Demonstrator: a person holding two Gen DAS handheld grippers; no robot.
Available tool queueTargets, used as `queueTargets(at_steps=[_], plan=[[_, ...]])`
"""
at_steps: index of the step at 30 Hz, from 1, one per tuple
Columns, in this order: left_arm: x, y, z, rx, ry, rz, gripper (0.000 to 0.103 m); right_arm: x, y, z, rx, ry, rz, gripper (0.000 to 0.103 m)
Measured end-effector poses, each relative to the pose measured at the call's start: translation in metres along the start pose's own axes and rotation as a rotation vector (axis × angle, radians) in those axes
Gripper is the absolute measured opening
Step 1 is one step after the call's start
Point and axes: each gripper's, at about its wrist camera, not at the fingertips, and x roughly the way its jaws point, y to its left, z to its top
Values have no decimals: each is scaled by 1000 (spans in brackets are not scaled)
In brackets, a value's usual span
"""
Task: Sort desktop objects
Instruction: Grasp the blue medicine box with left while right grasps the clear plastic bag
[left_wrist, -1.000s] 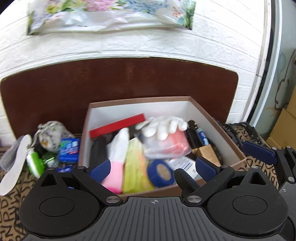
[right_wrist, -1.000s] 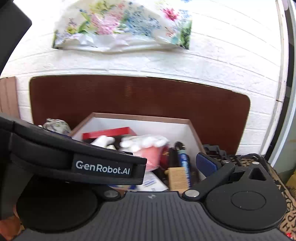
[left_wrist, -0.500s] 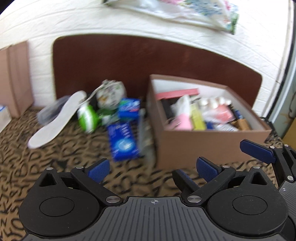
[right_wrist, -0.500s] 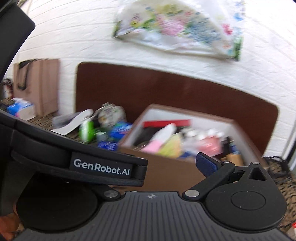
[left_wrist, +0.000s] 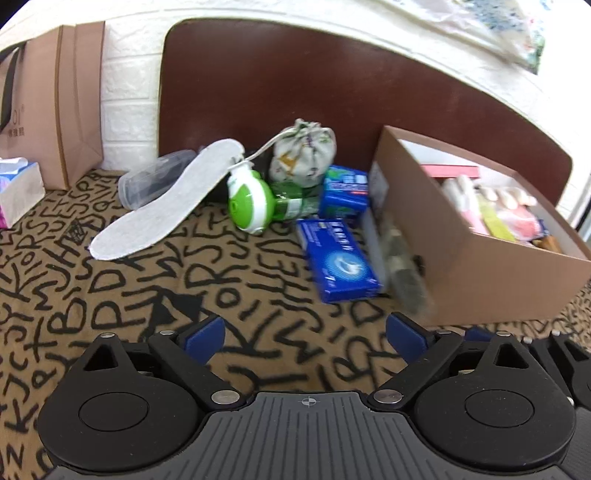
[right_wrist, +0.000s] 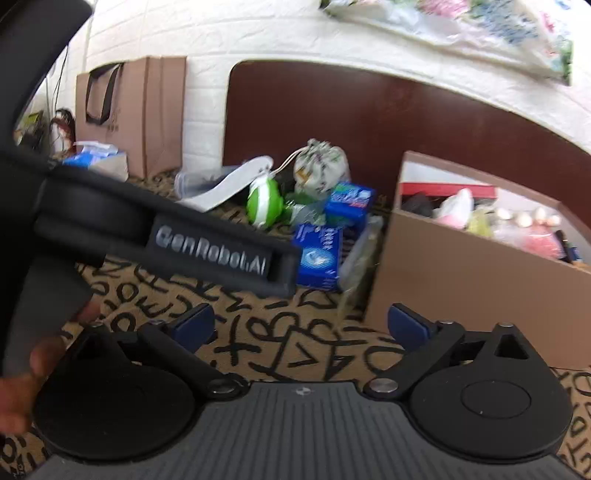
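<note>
Both views are evenly and fairly brightly lit by soft, diffuse light from above, with no hard shadows; only faint shading sits under the cluttered items. The white brick-textured wall (left_wrist: 129, 110) is close to overexposed, and the pale floral plastic bag (right_wrist: 480, 29) at the top washes out. Fisheye distortion bends the dark brown rounded board (left_wrist: 314, 85) and curves the frame edges, with black vignetting in the corners. Motion blur smears the right wrist view, softening the lettering on the black strap (right_wrist: 210, 251). In the left wrist view the clear packet (left_wrist: 402, 266) beside the brown cardboard box (left_wrist: 480, 280) is streaked, while the tan letter-patterned cloth (left_wrist: 110, 295) stays fairly crisp.
</note>
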Motion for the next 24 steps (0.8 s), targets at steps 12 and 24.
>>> queueTargets(at_steps=[12, 24], plan=[[65, -9, 24, 66, 58, -42, 90, 35, -17, 2, 115, 45, -157, 59], [105, -15, 41, 14, 98, -39, 91, 51, -29, -5, 187, 46, -183, 28]])
